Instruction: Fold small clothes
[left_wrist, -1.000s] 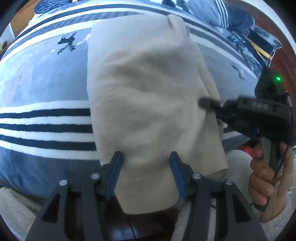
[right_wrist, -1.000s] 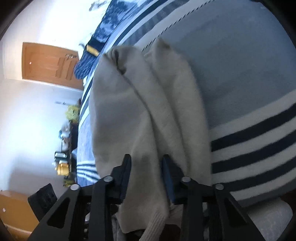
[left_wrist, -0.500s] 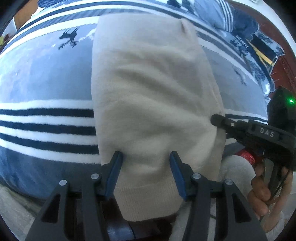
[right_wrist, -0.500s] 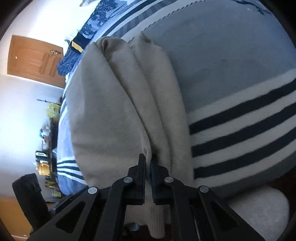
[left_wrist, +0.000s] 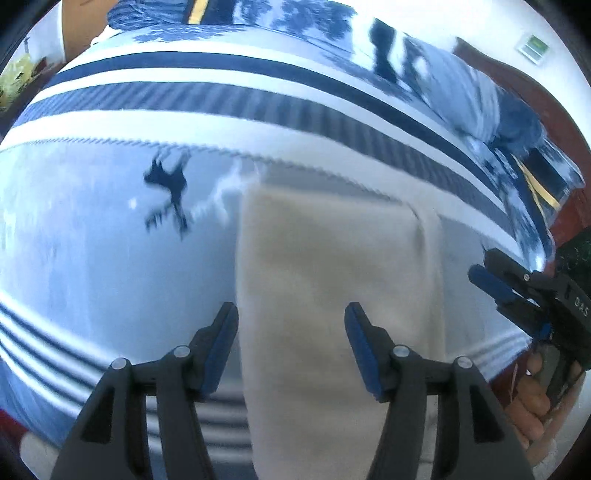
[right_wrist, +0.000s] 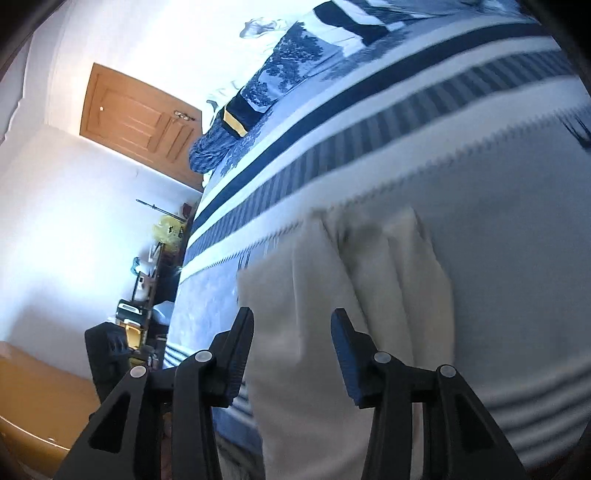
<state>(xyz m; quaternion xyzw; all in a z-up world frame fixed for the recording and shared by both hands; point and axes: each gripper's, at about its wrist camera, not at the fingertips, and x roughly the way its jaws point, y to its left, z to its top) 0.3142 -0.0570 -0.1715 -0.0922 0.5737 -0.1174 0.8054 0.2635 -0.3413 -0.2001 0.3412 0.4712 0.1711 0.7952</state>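
1. A beige knit garment lies folded into a long narrow strip on a bed, on a blue bedspread with white and navy stripes and a dark deer figure printed to the left of the cloth.
2. The left gripper hangs above the near half of the strip. Its jaws have just been opening and stand fairly wide, with nothing pressed between the blue pads; the left finger sits over the bedspread just beside the cloth's left edge, the right one over the cloth.
3. In the left wrist view the right gripper shows at the right edge, clear of the garment, with the person's hand wrapped round its grip below.
4. In the right wrist view the right gripper points down along the strip. Its jaws have just been opening and stand about half wide, empty, with the garment beneath them.
5. The far end of the garment shows two or three layered folds side by side; the blur makes the exact count hard to tell.
6. Beyond the bed, a wooden door stands in a white wall, and crumpled blue patterned bedding lies piled at the bed's far end.
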